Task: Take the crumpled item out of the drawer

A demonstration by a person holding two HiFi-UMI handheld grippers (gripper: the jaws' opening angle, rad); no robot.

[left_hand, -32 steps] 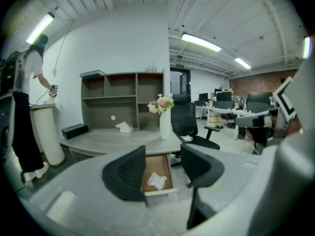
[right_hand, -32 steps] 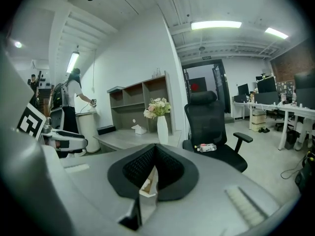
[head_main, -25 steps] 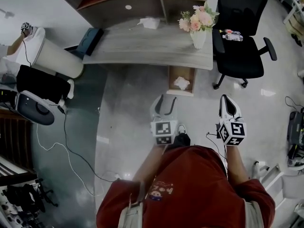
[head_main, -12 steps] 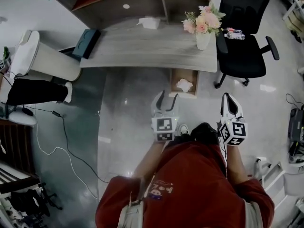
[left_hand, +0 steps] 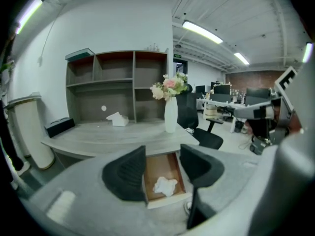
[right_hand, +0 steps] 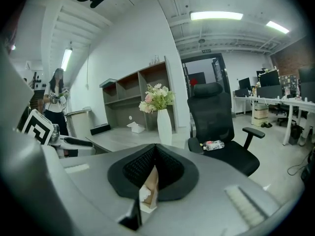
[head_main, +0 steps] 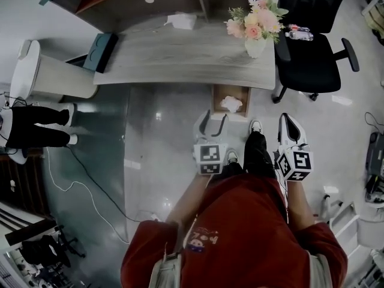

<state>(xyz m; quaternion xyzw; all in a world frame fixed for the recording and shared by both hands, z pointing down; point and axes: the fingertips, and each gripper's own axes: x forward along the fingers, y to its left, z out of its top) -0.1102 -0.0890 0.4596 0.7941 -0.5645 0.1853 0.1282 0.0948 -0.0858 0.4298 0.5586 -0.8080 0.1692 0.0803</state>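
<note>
A crumpled white item [head_main: 231,104] lies in the open wooden drawer [head_main: 219,95] that sticks out under the grey desk [head_main: 180,56]. My left gripper [head_main: 213,120] is held just short of the drawer, open and with nothing in it. In the left gripper view the crumpled item [left_hand: 165,185] sits in the drawer [left_hand: 158,165], framed between the spread fingers [left_hand: 125,173]. My right gripper [head_main: 287,123] hangs to the drawer's right, shut on nothing. In the right gripper view its closed fingers [right_hand: 172,168] leave a thin slit that shows the drawer [right_hand: 150,181].
On the desk stand a vase of flowers [head_main: 255,26] and a tissue box [head_main: 182,21]. A black office chair [head_main: 312,41] with a bottle [head_main: 298,35] is right of the drawer. A white bin [head_main: 42,74], a person's legs [head_main: 36,128] and floor cables [head_main: 90,191] are at left.
I have stepped toward the desk, so both grippers now sit closer to the drawer. The person at the left has shifted down the frame. Both grippers keep their state.
</note>
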